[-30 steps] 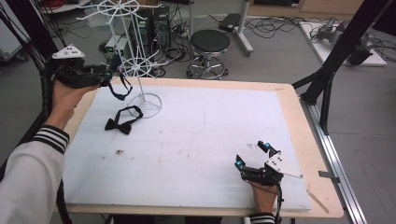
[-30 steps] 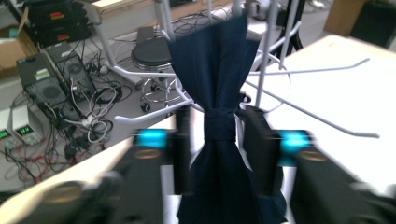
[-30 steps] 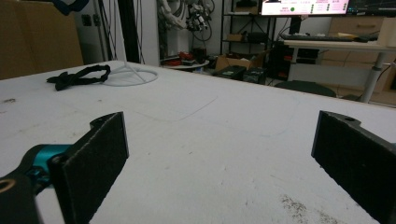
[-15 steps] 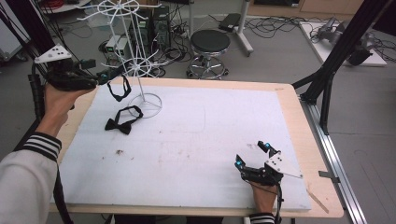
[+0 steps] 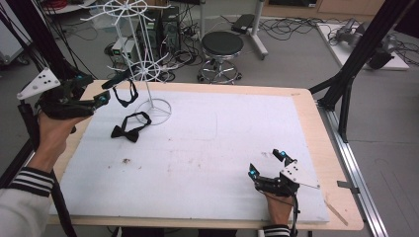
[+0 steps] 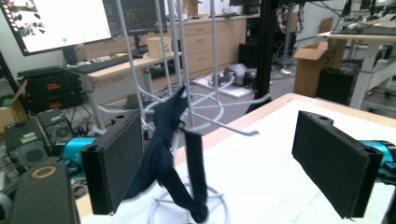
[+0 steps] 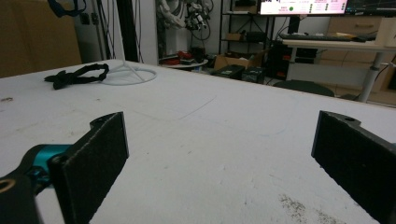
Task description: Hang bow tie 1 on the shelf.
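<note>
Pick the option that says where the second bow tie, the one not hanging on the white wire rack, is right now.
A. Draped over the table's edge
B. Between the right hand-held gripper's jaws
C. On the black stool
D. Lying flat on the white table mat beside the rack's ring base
D: the bow tie lies flat on the white table mat, next to the ring base of the rack.

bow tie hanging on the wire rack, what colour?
Dark navy fabric bow tie, hung on the white wire rack; it shows best in the left gripper view.

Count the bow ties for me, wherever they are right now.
2. One bow tie hangs from a lower hook of the white wire rack, just off the open left gripper. The other bow tie lies flat on the table beside the rack's ring base.
</note>
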A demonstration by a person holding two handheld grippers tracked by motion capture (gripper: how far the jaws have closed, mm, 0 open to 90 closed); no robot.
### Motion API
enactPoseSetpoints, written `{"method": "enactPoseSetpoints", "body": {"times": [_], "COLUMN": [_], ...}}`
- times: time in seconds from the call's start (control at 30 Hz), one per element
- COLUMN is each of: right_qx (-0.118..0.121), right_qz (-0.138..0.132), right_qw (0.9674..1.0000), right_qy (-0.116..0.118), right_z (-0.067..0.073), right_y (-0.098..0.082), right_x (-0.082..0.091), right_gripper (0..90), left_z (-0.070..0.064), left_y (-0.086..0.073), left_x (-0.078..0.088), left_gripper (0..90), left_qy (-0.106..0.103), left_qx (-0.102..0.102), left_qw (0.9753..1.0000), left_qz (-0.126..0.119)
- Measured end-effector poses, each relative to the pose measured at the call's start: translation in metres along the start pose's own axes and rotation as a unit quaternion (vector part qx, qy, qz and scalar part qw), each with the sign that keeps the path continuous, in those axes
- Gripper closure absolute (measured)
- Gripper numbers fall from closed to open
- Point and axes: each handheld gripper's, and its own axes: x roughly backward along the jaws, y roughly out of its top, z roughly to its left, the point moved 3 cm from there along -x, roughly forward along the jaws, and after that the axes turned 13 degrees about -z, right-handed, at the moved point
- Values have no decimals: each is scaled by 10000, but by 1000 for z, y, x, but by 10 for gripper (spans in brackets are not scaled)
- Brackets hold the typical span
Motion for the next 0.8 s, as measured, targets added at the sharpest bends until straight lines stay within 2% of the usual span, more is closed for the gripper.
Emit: {"method": "enactPoseSetpoints", "body": {"times": [0.2,0.3,0.47,0.8], "right_qx": [-16,-3,-22,-44], "right_qz": [-8,-13,-31,-43], "right_qw": [10000,10000,10000,10000], "right_qy": [-24,-22,-22,-18], "right_z": [0,0,-1,0], "right_y": [0,0,0,0], "right_x": [0,0,0,1], "right_gripper": [30,30,30,30], "left_z": [-15,-21,-29,-44], "left_y": [-15,-25,-41,-61], "left_x": [15,23,35,40], "left_gripper": [170,170,170,170], "left_qy": [-44,-42,-33,-187], "left_qx": [-68,6,13,104], "left_qw": [9999,9998,9998,9996], "left_qz": [-124,-209,-186,-207]}}
